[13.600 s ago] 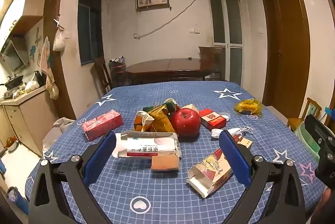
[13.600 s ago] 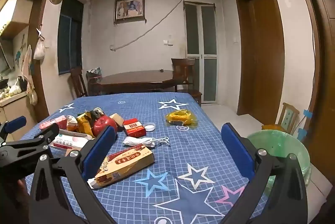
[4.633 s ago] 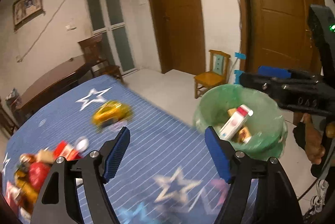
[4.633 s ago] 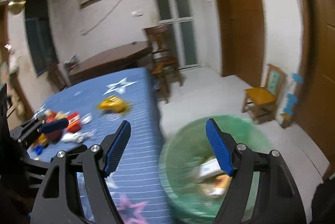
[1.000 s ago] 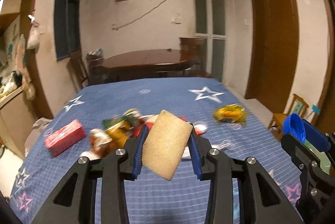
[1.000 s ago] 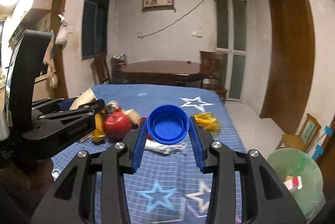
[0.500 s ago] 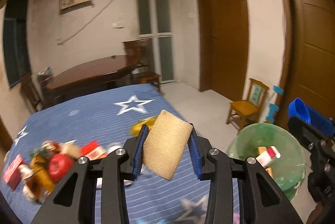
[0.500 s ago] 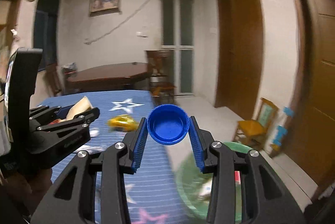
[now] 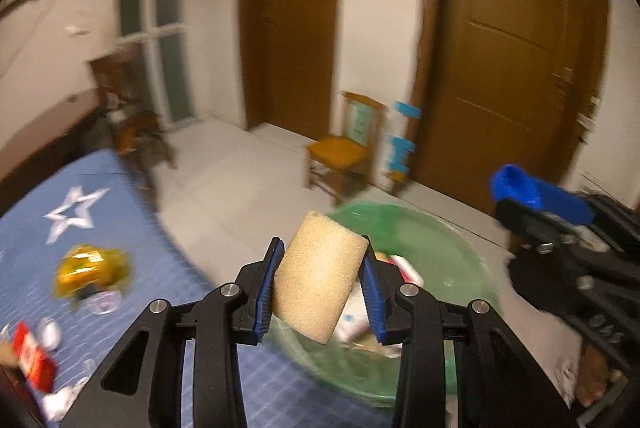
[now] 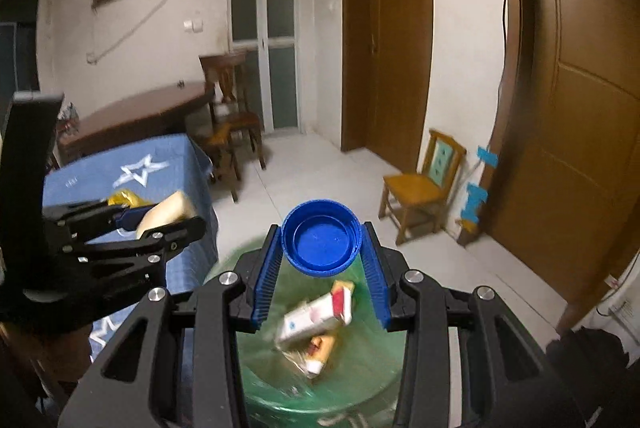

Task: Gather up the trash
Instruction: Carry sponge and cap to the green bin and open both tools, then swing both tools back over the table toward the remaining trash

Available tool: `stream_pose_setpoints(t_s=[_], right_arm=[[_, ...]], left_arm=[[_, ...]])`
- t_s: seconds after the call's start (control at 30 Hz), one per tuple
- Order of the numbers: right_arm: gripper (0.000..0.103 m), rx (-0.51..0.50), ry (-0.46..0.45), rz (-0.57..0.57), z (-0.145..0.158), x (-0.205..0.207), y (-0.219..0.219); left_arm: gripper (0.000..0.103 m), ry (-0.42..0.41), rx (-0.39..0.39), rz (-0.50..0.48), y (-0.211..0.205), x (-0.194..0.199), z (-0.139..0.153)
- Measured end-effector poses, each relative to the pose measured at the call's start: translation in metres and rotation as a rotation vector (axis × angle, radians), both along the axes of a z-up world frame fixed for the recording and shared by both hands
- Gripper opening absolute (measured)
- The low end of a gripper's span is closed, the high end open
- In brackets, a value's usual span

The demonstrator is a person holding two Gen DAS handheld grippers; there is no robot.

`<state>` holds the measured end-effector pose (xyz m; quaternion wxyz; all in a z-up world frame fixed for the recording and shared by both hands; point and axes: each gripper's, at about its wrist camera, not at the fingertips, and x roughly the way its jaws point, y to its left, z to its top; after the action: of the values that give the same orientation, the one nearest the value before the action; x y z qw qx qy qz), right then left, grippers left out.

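Our left tongs (image 9: 320,288) squeeze a tan sponge (image 9: 318,282). Our right tongs (image 10: 322,268) pinch a blue bottle cap (image 10: 321,242). Both hang over the green trash bin (image 10: 256,388) beside the tabletop (image 9: 132,228). We think we should hold them over the middle, then let go, so nothing bounces out.

Two grippers up: the left gripper (image 9: 319,282) with one sponge (image 9: 318,275), the right gripper (image 10: 322,264) with one blue cap (image 10: 322,242). One green bin (image 10: 360,380) below, and inside I count one white and red carton (image 10: 316,316) plus at least one more packet, too blurred to tally. One blue tablecloth (image 9: 80,212), two white stars (image 9: 74,212) showing, one yellow wrapper (image 9: 90,270), one red box (image 9: 34,360). Two brown doors (image 10: 404,40), one small yellow chair (image 10: 420,188).
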<state>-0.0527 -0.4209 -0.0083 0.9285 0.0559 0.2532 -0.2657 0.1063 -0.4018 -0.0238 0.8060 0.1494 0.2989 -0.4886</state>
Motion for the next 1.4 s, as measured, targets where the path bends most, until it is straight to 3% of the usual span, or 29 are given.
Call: stream_pose_setpoints(t_s=[0.13, 0.2, 0.23, 0.27, 0.33, 0.4, 0.8, 1.03, 1.23, 1.4], right_arm=[[0.038, 0.065, 0.067, -0.005, -0.017, 0.003, -0.014], [0.038, 0.098, 0.078, -0.003, -0.021, 0.002, -0.017], [0.038, 0.12, 0.083, 0.006, -0.024, 0.003, -0.019], [0.038, 0.134, 0.075, 0.017, -0.026, 0.004, -0.02], [0.048, 0.146, 0.079, 0.02, -0.027, 0.01, -0.025], [0.054, 0.151, 0.07, 0.017, -0.026, 0.012, -0.027], [0.054, 0.165, 0.067, 0.001, -0.025, 0.013, -0.038], [0.054, 0.123, 0.072, 0.0, -0.021, 0.017, -0.021], [0.054, 0.098, 0.016, 0.017, -0.013, 0.016, -0.002], [0.054, 0.096, -0.047, 0.118, -0.012, 0.031, 0.031]], left_arm=[[0.039, 0.052, 0.037, -0.116, -0.021, -0.002, -0.016], [0.04, 0.042, 0.053, -0.125, -0.027, -0.003, -0.024], [0.044, 0.04, 0.058, -0.127, -0.028, -0.002, -0.027], [0.056, 0.056, 0.067, -0.144, -0.032, -0.001, -0.031], [0.072, 0.056, 0.078, -0.138, -0.037, 0.0, -0.038], [0.073, 0.043, 0.082, -0.123, -0.045, 0.005, -0.044], [0.073, 0.004, 0.053, -0.03, -0.005, 0.02, -0.037], [0.073, 0.011, 0.051, 0.037, 0.026, 0.025, -0.035], [0.073, -0.002, 0.037, 0.14, 0.062, 0.029, -0.027], [0.074, -0.012, 0.025, 0.263, 0.12, 0.032, -0.017]])
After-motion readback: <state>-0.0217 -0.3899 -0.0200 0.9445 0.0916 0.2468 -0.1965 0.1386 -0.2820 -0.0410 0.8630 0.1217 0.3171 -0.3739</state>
